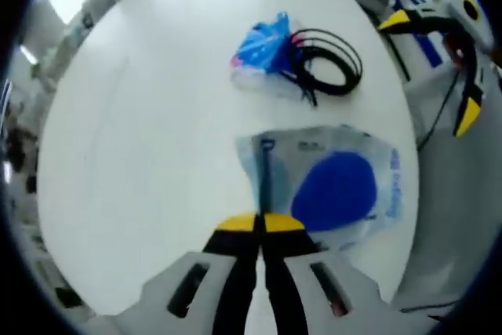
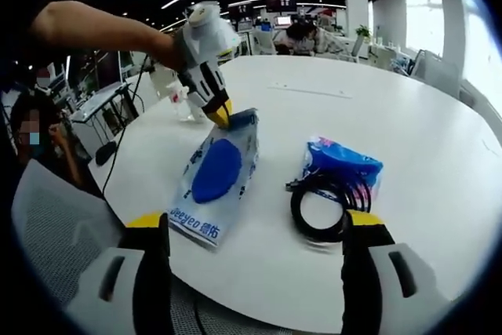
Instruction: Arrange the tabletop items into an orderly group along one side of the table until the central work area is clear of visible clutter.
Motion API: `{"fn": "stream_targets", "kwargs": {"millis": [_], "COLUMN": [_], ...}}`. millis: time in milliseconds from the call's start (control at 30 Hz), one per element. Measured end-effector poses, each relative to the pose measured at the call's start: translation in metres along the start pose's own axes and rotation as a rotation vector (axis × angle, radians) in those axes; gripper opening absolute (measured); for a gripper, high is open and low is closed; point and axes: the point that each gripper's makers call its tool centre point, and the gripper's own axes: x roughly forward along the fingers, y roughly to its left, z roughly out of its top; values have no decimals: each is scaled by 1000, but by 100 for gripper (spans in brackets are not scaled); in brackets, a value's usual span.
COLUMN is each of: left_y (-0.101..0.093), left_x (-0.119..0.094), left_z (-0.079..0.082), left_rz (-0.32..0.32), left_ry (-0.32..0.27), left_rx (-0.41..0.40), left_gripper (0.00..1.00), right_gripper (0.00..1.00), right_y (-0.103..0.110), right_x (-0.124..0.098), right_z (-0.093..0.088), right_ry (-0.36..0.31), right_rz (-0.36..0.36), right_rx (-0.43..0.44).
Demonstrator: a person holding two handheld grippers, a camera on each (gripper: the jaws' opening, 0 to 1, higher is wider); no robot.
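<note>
Gripping now: left gripper point(image 1: 260, 223), jaws clamped on the top edge of the clear packet point(image 1: 337, 186) holding a blue pad; that packet lies flat near the table point(image 1: 141, 131) edge.
Right gripper point(image 2: 255, 229): jaws wide apart, holding nothing, poised near the black cable coil point(image 2: 325, 203).
Farther along: the coil rests against a blue tissue pack point(image 2: 343, 160), both just beside the packet.
Risk: thin film may slip from the pinch when dragged, or the packet could slide off the rim.
Second risk: loose cable loops may snag the tissue pack.
</note>
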Motion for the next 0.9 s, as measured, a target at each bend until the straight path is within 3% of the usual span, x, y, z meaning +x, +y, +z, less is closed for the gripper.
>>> {"fn": "stream_targets", "kwargs": {"millis": [667, 900], "left_y": [-8, -14], "left_x": [-33, -43], "left_z": [-43, -61], "left_rz": [53, 71], "left_ry": [-60, -102], "left_rx": [-242, -359], "left_gripper": [0, 0], "right_gripper": [91, 91], "right_y": [9, 15], "right_x": [1, 1], "right_z": [3, 3], "right_ry": [-8, -5], "right_rz": [32, 49], "right_rx": [-51, -68]}}
